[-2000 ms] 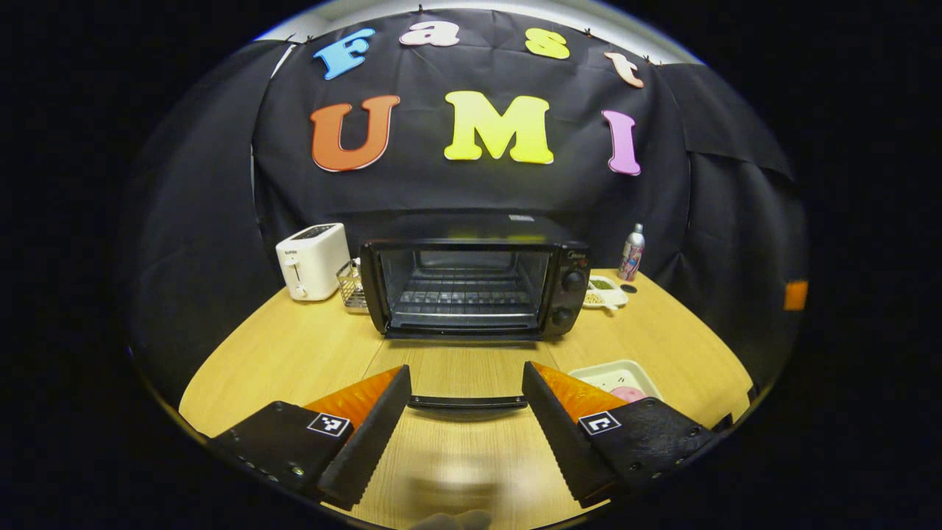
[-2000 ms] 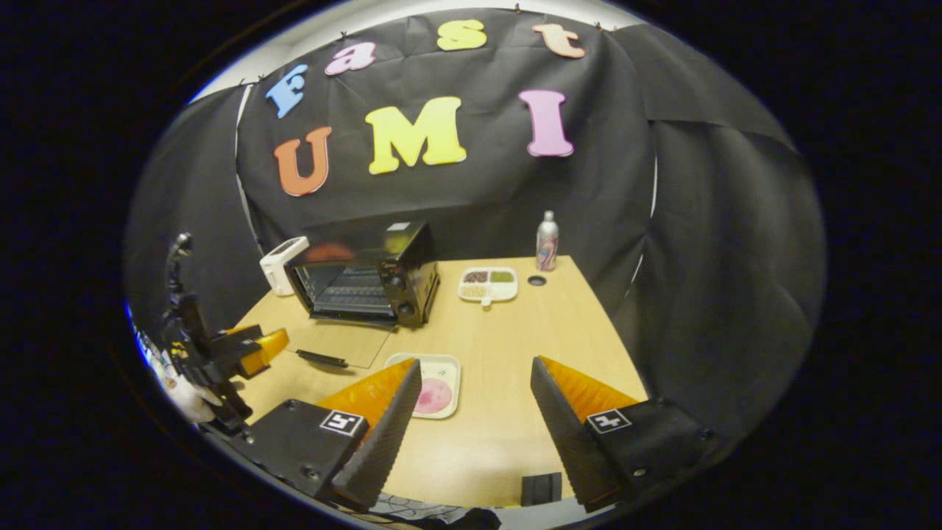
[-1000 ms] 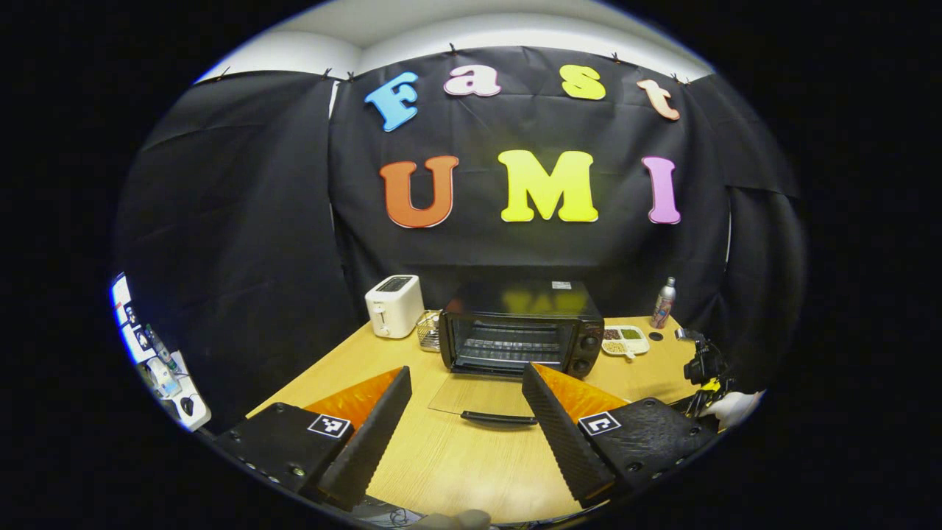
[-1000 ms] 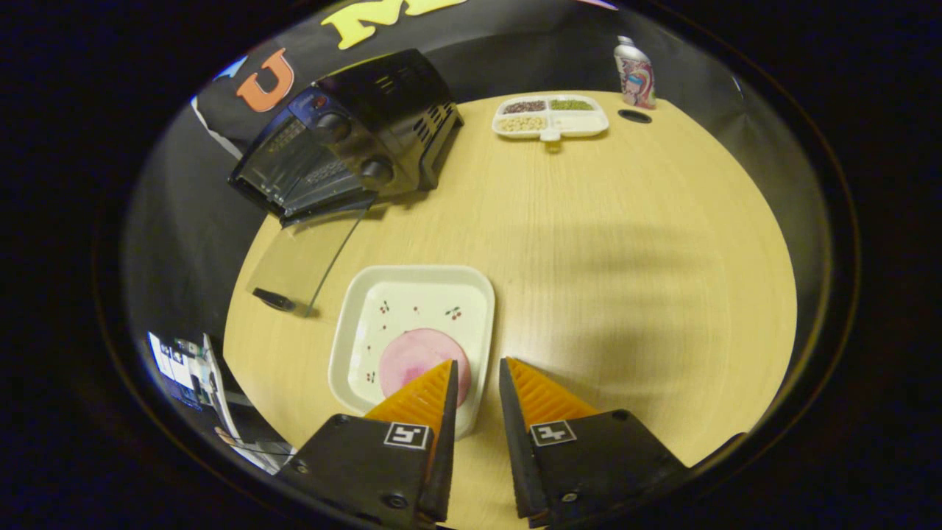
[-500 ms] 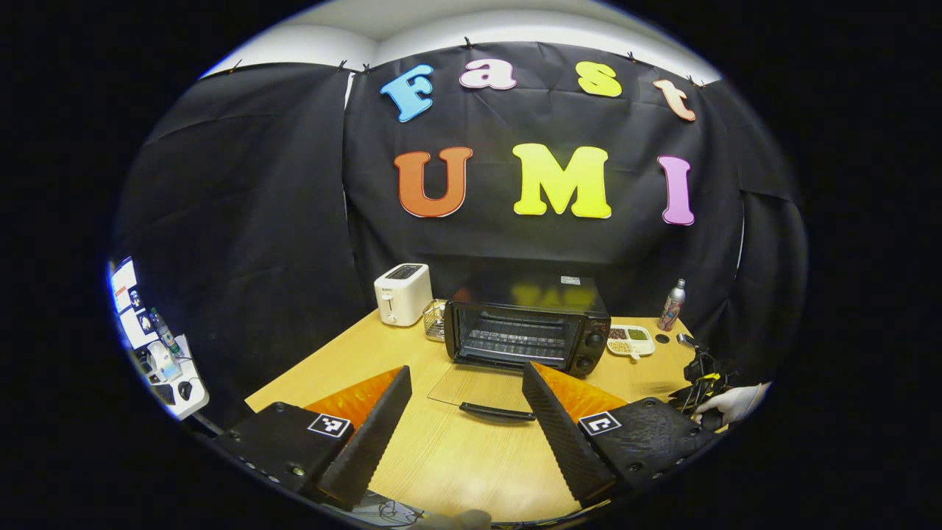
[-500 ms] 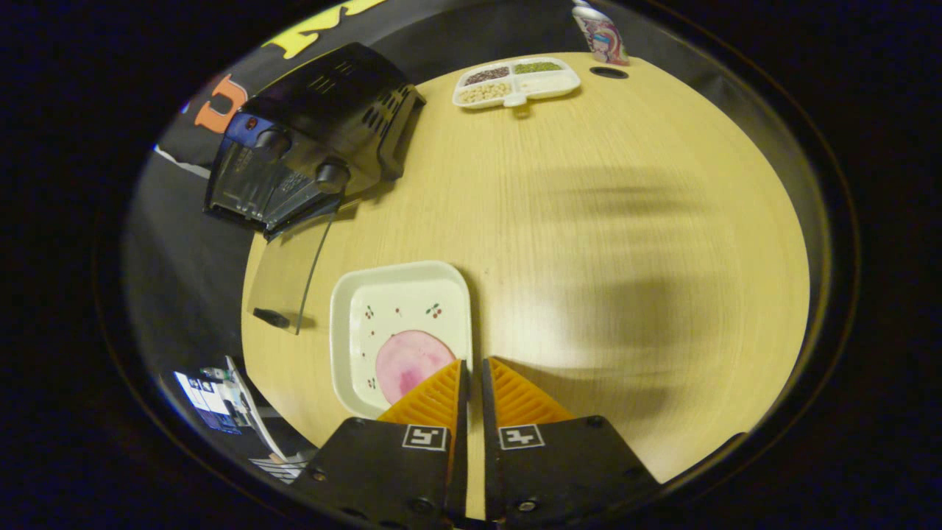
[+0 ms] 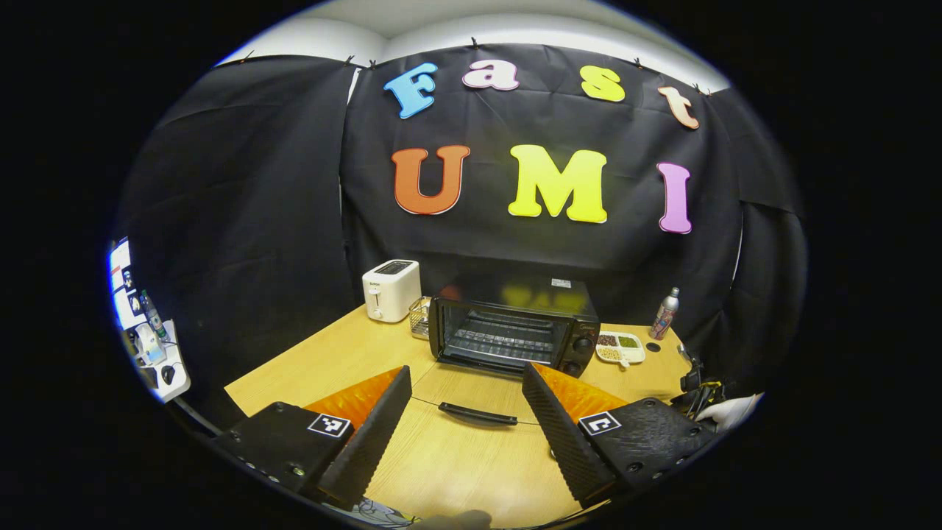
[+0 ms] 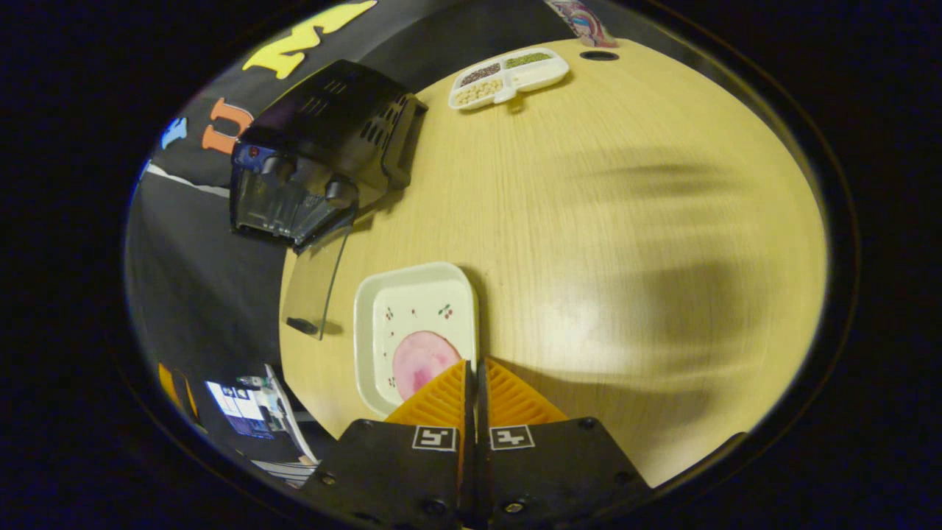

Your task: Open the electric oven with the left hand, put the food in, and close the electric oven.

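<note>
In front of the open oven (image 7: 515,335), the left gripper (image 7: 466,397) hangs spread while the right gripper (image 8: 475,368) pinches the plate (image 8: 412,294) rim.

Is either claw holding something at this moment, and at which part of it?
The right claw is closed on the near right rim of the white plate carrying the pink food. The left claw is open and holds nothing.
</note>
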Tool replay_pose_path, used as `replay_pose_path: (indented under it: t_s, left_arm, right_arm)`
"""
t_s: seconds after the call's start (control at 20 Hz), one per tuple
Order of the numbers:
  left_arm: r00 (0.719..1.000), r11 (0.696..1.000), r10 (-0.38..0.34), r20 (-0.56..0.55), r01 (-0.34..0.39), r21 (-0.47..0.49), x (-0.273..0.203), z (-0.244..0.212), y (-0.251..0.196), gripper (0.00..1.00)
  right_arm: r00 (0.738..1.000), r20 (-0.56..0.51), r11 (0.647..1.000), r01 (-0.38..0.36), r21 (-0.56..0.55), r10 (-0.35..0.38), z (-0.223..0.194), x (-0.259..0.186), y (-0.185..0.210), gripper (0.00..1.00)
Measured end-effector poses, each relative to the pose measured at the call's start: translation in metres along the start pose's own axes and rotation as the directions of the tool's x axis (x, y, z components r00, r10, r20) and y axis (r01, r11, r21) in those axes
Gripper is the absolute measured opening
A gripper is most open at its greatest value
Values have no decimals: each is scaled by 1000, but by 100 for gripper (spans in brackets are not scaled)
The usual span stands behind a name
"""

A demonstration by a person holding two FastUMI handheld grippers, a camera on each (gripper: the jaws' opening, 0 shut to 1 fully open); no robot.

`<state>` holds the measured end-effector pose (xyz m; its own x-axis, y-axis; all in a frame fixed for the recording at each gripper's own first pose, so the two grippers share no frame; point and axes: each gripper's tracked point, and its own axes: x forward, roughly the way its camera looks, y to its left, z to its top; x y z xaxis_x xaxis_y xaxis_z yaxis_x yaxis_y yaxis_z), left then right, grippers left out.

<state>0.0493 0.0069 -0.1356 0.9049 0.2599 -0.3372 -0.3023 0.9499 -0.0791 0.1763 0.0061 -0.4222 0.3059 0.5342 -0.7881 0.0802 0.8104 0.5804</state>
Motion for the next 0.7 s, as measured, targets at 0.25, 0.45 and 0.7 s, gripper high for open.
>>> replay_pose_path:
  t_s: [0.25,0.45,0.7]
  left_arm:
    - [1000,999,-25,1,25,22,1,6,3,97]
    - [998,996,-52,22,50,68,7,16,12,97]
    - [991,984,-132,35,126,124,14,29,25,97]
  right_arm:
    - [995,101,999,-18,42,14,10,-20,2,1]
    - [981,184,993,-73,96,55,14,-49,38,2]
    - [953,300,970,-120,213,53,15,-62,93,4]
